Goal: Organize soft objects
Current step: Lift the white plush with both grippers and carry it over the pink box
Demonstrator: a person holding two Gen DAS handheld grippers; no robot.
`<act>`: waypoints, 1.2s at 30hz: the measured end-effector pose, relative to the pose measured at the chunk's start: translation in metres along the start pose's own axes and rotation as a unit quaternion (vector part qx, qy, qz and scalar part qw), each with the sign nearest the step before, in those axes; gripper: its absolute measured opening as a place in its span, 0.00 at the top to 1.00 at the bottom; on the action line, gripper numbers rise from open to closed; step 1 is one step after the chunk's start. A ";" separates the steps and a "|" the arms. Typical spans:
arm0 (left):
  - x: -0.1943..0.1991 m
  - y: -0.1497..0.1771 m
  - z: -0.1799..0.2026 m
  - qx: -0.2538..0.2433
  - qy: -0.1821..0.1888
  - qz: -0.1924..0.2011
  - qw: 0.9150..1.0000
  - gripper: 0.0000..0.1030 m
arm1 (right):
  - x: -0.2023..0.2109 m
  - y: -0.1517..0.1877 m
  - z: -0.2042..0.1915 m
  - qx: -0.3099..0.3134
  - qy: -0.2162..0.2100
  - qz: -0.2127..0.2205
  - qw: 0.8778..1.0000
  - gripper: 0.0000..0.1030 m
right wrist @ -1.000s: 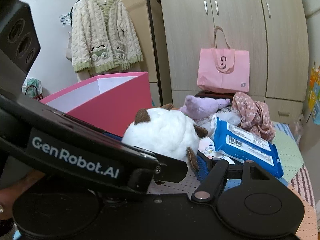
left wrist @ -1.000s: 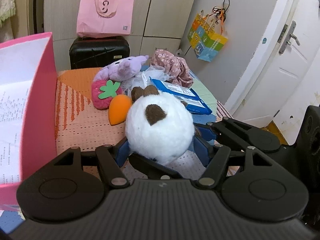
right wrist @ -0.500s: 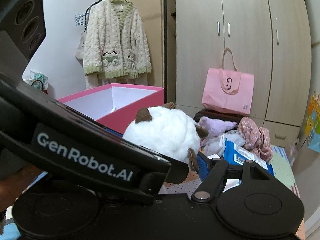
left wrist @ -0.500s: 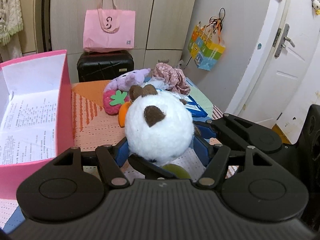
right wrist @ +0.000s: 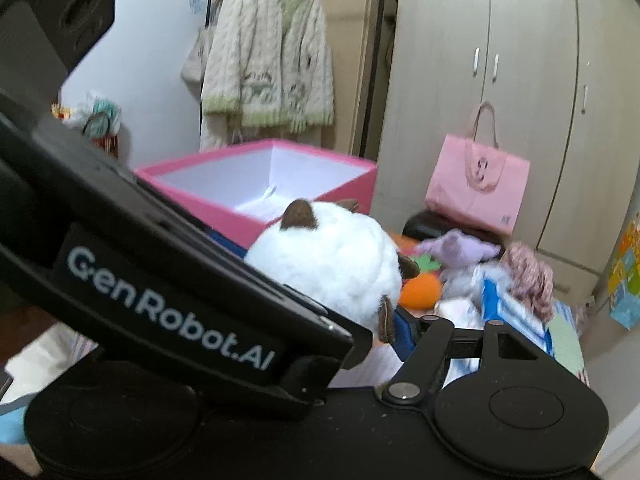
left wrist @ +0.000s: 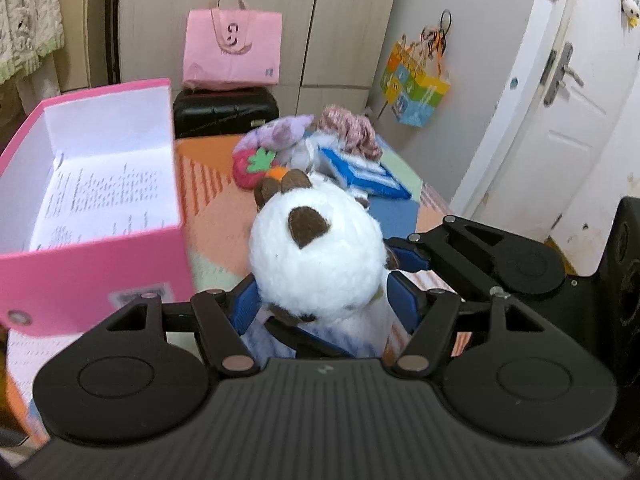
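your left gripper has the white fluffy toy between its two blue pads. the pads press on both sides of the toy, so the fingers are about half open and squeezing it. the toy is round and white with little brown ears, and it is up off the table.

your right gripper is at the same toy too. one blue pad sits right at the toy's side, by a brown ear. the other finger is hidden behind your left gripper's black body, so you cannot tell if that side is touching. its jaws are closing a little right now, with the toy between them.

the pink box is open and sits just beside the toy, on its left in the left view - white inside, with paper with small print lying in the bottom. in the right view the box is behind the toy.

further back on the table there is a pile - a red strawberry toy, a purple plush, an orange soft thing, a blue pack and a flowery cloth. a pink bag sits on a black case by the cupboard.
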State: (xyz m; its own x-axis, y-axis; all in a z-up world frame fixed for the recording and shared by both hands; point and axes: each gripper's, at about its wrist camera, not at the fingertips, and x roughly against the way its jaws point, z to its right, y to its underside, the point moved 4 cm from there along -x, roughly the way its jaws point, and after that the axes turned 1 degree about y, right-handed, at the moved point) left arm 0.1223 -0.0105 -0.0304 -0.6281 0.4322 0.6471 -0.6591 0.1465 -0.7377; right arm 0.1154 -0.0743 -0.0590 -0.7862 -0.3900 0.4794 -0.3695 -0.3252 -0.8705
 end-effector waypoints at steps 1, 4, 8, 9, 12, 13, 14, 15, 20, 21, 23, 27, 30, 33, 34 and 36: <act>0.005 0.003 0.000 -0.007 -0.004 -0.003 1.000 0.36 | 0.002 0.000 -0.005 -0.001 -0.003 -0.006 1.000 0.31; 0.021 0.011 -0.004 -0.023 -0.016 -0.011 1.000 0.36 | 0.008 0.001 -0.021 0.004 -0.014 -0.011 1.000 0.35; 0.037 0.021 -0.019 0.006 -0.005 -0.039 0.999 0.36 | 0.013 -0.002 -0.038 0.009 -0.037 -0.005 0.999 0.35; 0.041 0.023 -0.023 0.010 -0.009 -0.038 0.999 0.36 | 0.014 -0.004 -0.043 0.013 -0.043 -0.003 0.999 0.35; 0.055 0.029 -0.031 0.014 -0.021 -0.038 0.999 0.36 | 0.016 -0.009 -0.058 0.023 -0.058 0.001 0.998 0.35; 0.058 0.030 -0.033 0.016 -0.023 -0.040 0.999 0.36 | 0.016 -0.011 -0.063 0.028 -0.062 0.002 0.998 0.35; 0.062 0.030 -0.036 0.018 -0.025 -0.044 0.999 0.36 | 0.017 -0.012 -0.067 0.031 -0.065 0.003 0.997 0.35; 0.065 0.030 -0.038 0.019 -0.026 -0.048 0.998 0.36 | 0.017 -0.014 -0.071 0.035 -0.068 0.005 0.997 0.35; 0.080 0.021 -0.050 0.015 -0.036 -0.046 0.998 0.36 | 0.015 -0.031 -0.080 0.038 -0.083 0.016 0.996 0.34; 0.081 0.017 -0.053 0.015 -0.037 -0.044 0.998 0.36 | 0.013 -0.035 -0.079 0.038 -0.084 0.020 0.996 0.34; 0.084 0.008 -0.057 0.014 -0.037 -0.038 0.998 0.36 | 0.011 -0.045 -0.077 0.037 -0.085 0.028 0.995 0.34; 0.088 -0.014 -0.064 0.017 -0.025 -0.031 0.999 0.36 | 0.009 -0.068 -0.070 0.040 -0.080 0.031 0.996 0.34; 0.091 -0.032 -0.068 0.019 -0.016 -0.024 0.999 0.36 | 0.010 -0.087 -0.063 0.050 -0.075 0.034 0.995 0.34; 0.091 -0.053 -0.075 0.020 -0.008 -0.018 1.000 0.36 | 0.006 -0.106 -0.054 0.059 -0.068 0.036 0.995 0.34; 0.090 -0.060 -0.078 0.019 -0.009 -0.014 1.000 0.36 | 0.002 -0.113 -0.050 0.060 -0.068 0.037 0.995 0.34; 0.086 -0.073 -0.084 0.017 -0.010 -0.006 1.000 0.36 | -0.005 -0.125 -0.042 0.061 -0.070 0.041 0.995 0.33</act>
State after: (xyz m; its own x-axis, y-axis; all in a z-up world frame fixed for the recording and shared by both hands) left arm 0.1514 0.0907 0.0630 -0.6282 0.4125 0.6597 -0.6800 0.1209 -0.7232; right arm 0.1453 0.0042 0.0426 -0.7315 -0.5330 0.4252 -0.2372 -0.3857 -0.8916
